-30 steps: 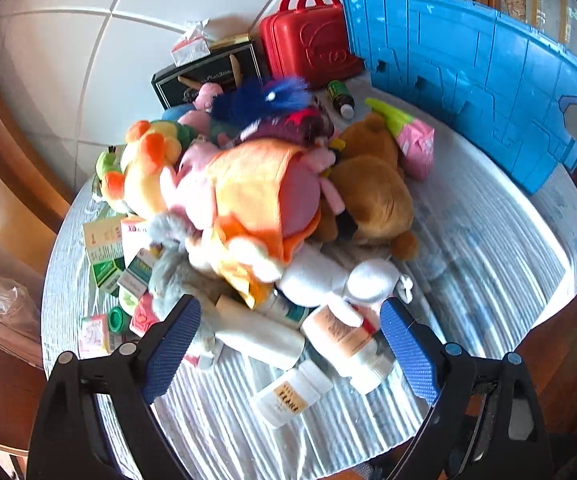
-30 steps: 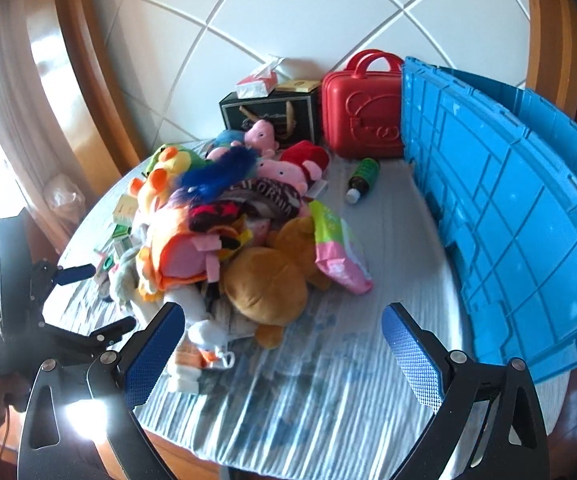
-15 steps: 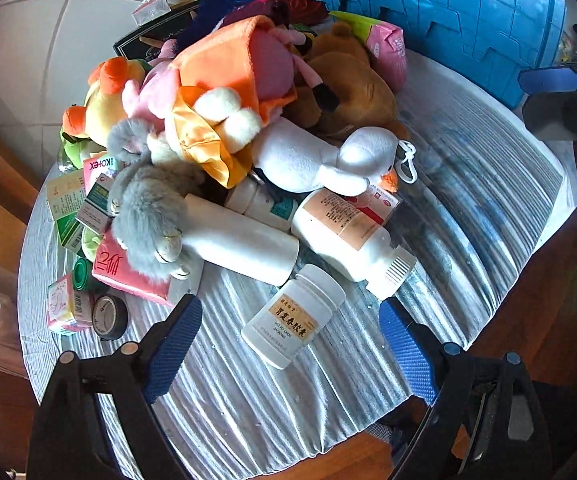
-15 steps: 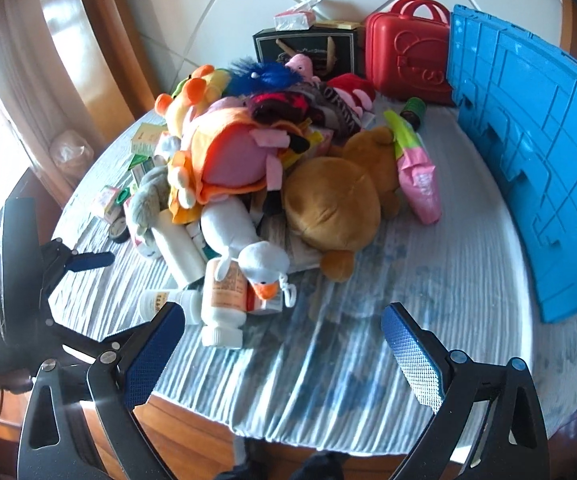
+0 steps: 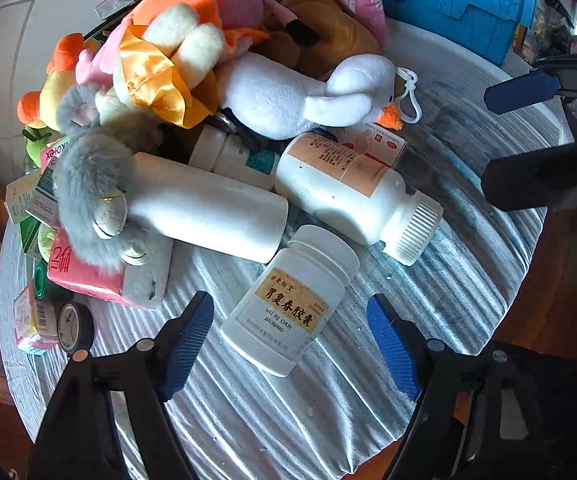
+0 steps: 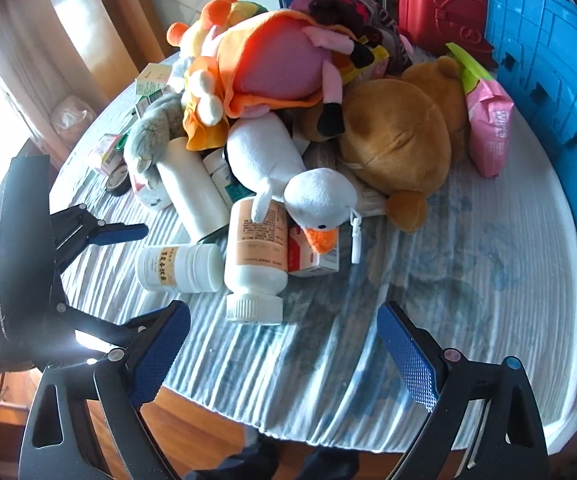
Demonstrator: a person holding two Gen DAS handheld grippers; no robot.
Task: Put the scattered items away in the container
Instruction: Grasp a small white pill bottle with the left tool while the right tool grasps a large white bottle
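Observation:
A heap of plush toys, bottles and small boxes lies on a round table with a striped cloth (image 6: 468,280). The blue crate (image 6: 548,80) stands at the table's right. My left gripper (image 5: 290,340) points down over a small white pill bottle with a yellow label (image 5: 292,304). That bottle lies between the closing jaws, and neither pad touches it. My right gripper (image 6: 284,354) is open with nothing between its fingers. It hangs just short of the ribbed cap of a bigger white bottle with an orange label (image 6: 256,248). In the right wrist view the small bottle (image 6: 180,268) lies left of that one.
A white goose plush (image 6: 316,200) rests on the bigger bottle, with a brown bear (image 6: 400,136) and a pink wipes pack (image 6: 488,128) behind. A plain white bottle (image 5: 208,208), a grey plush (image 5: 88,188) and a tape roll (image 5: 74,326) lie left. A red case (image 6: 440,4) stands at the back.
Both grippers have come down towards the near side of the heap. The left jaws have narrowed and now straddle the small labelled bottle. The right gripper has neared the bigger bottle's cap.

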